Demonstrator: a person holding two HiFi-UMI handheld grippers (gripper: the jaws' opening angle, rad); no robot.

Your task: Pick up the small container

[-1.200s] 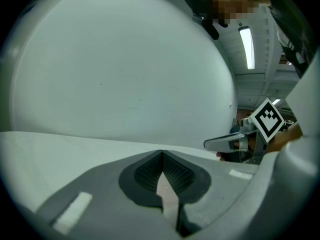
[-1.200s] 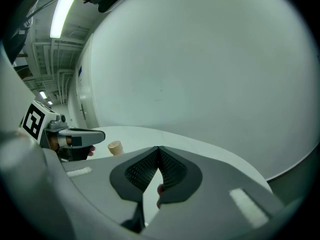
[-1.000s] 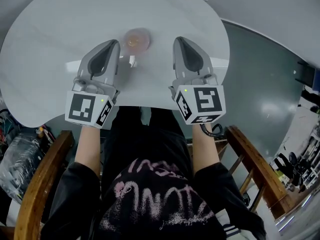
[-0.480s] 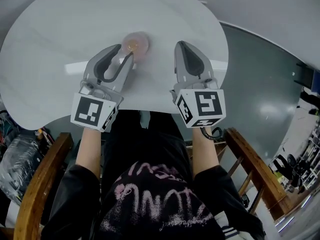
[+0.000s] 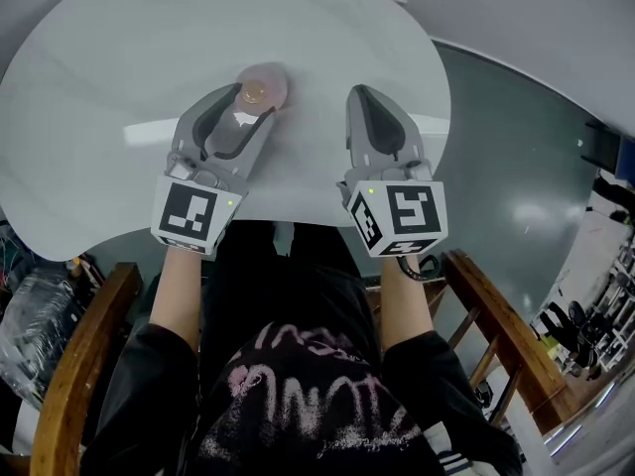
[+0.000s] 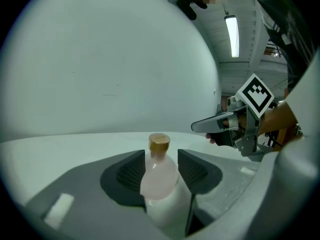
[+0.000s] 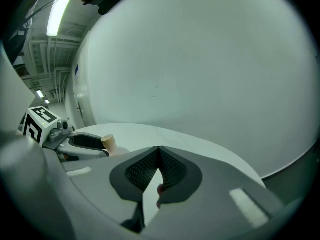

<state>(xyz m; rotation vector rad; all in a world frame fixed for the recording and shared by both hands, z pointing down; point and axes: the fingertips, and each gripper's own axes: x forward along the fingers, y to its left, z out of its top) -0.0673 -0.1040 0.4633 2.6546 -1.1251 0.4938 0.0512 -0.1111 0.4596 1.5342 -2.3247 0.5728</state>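
The small container (image 5: 261, 89) is a pale pink bottle with a tan cap. It stands upright on the white round table (image 5: 99, 87). My left gripper (image 5: 250, 100) is open, its two jaws close on either side of the bottle. In the left gripper view the bottle (image 6: 159, 174) fills the gap between the ribbed pads (image 6: 131, 173). My right gripper (image 5: 359, 93) is shut on nothing and rests over the table to the right of the bottle, apart from it. Its jaws meet in the right gripper view (image 7: 158, 153), where the bottle's cap (image 7: 108, 143) shows at the left.
The table's near edge curves just behind both grippers. Wooden chair arms (image 5: 84, 365) (image 5: 506, 335) flank the person's lap. Grey floor (image 5: 516, 167) lies to the right, and cables and clutter (image 5: 30, 315) sit low at the left.
My left gripper has opened and moved forward, so its jaws now stand on both sides of the bottle. The right gripper has barely moved.
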